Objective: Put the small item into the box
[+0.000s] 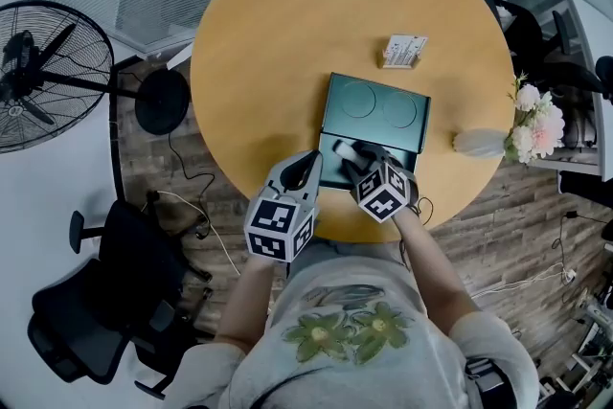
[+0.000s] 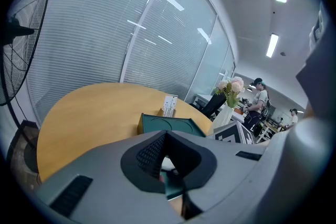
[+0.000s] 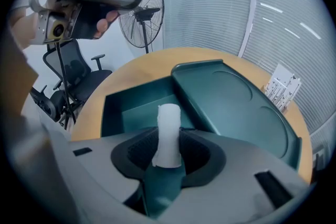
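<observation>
A dark green box (image 1: 331,175) stands open near the table's front edge, its lid (image 1: 375,110) leaning back. In the right gripper view the box's inside (image 3: 135,107) lies right below the jaws. My right gripper (image 1: 356,154) is shut on a small white cylinder (image 3: 169,134), which stands upright between the pads over the box. The same cylinder (image 1: 342,148) shows in the head view inside the box's outline. My left gripper (image 1: 312,160) hovers at the box's front left corner, its jaws shut to a point with nothing in them; the box (image 2: 173,124) lies just beyond its tips.
A white card stand (image 1: 403,51) sits behind the box. A vase of flowers (image 1: 484,143) stands at the table's right edge. A floor fan (image 1: 38,72) and an office chair (image 1: 105,292) stand left of the round wooden table (image 1: 278,34). People stand far off (image 2: 258,102).
</observation>
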Available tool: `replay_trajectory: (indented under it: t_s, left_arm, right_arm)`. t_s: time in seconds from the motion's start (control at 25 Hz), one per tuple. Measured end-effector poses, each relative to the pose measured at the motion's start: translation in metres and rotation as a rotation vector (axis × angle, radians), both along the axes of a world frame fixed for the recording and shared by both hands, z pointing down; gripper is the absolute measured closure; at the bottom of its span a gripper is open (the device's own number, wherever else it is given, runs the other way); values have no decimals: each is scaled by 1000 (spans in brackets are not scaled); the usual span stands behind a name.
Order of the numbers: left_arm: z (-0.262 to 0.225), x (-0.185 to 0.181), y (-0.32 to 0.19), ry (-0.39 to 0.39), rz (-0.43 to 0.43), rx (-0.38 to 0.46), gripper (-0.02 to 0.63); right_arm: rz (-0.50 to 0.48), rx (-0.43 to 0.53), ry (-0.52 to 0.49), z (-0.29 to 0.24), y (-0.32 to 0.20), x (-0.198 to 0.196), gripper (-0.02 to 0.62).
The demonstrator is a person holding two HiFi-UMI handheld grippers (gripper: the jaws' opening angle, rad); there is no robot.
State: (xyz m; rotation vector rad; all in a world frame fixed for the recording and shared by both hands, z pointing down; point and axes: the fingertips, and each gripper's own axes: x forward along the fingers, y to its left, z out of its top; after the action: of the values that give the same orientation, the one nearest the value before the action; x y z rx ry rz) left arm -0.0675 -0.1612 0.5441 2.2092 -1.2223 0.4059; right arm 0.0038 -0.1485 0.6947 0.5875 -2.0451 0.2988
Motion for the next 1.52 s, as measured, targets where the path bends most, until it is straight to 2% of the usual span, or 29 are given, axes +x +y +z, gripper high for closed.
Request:
replay_trajectory:
  t_s: [0.28,0.36,0.44,0.56,0.68,0.84,0.92,0.96,1.08,1.16,1.28,1.36,1.52]
  left_arm:
    - [0,1,-1,-2,1,5,606]
    - [-3,2,0,-2,3,8,606]
    - [-8,1,2,-1,5,15,604]
    - [-20,0,2,1,6,39,606]
    - [-35,-1,4,3,7,66,605]
    - [-57,2,9,8,4,110,606]
    - [-69,3,13,13,1,133,604]
    - [-74,4,16,16,1,145,606]
    - [-89,5,27,22,1,174,604]
    - [-99,6,35,24,-1,189,604]
    - [-112,8,45,24,-5,217,606]
    - [-121,10,52,25,-7,238,606]
    - [-136,16,69,28,-10,268,606]
  right_arm:
    - [-2,9,8,6,-1,-2,454]
    - [-1,13,0,2,0,-3,407]
    - [6,18,-16,-6,2,-4,399]
    - [40,38,-68,-29,3,-5,399]
    - [110,74,-169,-63,1,-5,402]
    - [190,156,-302,-123,-3,1,423]
    - [211,207,-354,-153,-2,3,428]
    - [220,233,-378,-167,-1,4,457]
    - [247,297,-448,-205,9,6,463]
    - [261,341,-486,-227,16,9,511]
    - [276,403,-533,-256,27,13,528]
    - [283,443,-563,-271,35,16,592]
    - [296,467,-621,-291,52,20,594]
